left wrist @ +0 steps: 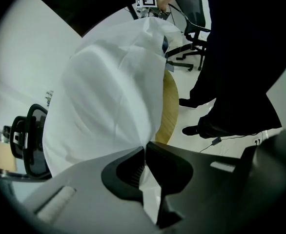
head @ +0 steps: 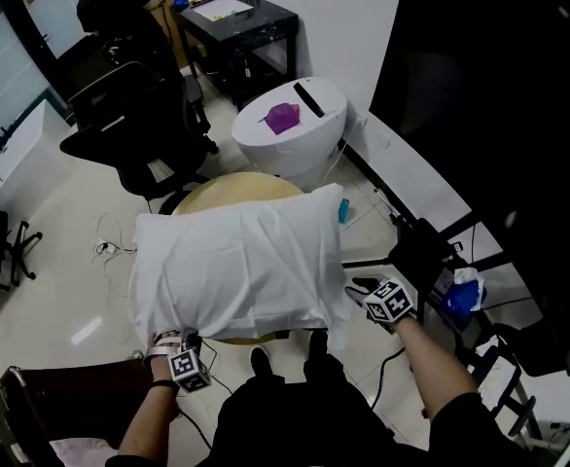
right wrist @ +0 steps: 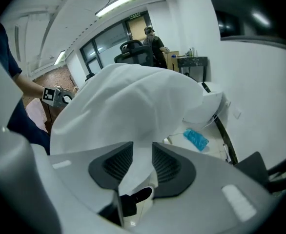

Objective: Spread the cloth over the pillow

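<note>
White cloth (head: 236, 261): draped over the pillow on the round wooden counter (head: 229, 189), ahead of both grippers, long axis running from one gripper to the other.
Left gripper (left wrist: 145, 152): clamped on the cloth's near corner.
Right gripper (right wrist: 138, 155): jaws apart, cloth edge loose between them.

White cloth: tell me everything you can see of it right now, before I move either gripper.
The white cloth looks like thin, creased fabric. It is draped over the pillow, which it hides fully, and the whole bundle sits on a round tan table. Its near right corner hangs down past the bulk. The left gripper is shut on the near left corner. A fold of the right corner runs between the jaws of the right gripper, which stand apart.
</note>
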Demonstrator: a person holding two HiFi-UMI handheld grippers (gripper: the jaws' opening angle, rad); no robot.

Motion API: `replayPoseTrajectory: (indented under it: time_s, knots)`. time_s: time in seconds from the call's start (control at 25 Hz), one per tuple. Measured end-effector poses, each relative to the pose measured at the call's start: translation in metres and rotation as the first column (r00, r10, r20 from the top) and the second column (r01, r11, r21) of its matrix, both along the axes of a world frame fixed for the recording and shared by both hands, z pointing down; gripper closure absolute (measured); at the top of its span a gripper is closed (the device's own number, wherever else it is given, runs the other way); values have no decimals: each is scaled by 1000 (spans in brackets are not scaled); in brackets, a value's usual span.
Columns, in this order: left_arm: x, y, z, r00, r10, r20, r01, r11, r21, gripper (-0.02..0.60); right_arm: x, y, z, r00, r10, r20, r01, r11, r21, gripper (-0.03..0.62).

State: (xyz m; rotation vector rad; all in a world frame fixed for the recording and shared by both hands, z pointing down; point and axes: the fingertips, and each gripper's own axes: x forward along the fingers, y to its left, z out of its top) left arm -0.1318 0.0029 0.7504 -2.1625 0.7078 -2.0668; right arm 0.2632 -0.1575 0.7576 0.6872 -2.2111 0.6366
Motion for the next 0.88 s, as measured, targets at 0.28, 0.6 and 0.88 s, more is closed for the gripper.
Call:
replayPoseTrajectory:
  time_s: [0.28, 0.6, 0.88]
  knots:
    - [-3, -4, 2, 994, -107, -11, 107, 994, 0, 580, -21, -12, 20, 993, -113, 32, 114, 991, -64, 472]
    - [-4, -6, 0, 996, -86, -9, 86, 996, 14, 580, -13, -17, 18, 992, -108, -67, 110, 993, 29, 585]
    - [-2, 0, -2, 998, -58, -8, 58, 998, -11, 581, 18, -38, 5, 983, -72, -169, 92, 989, 113, 585]
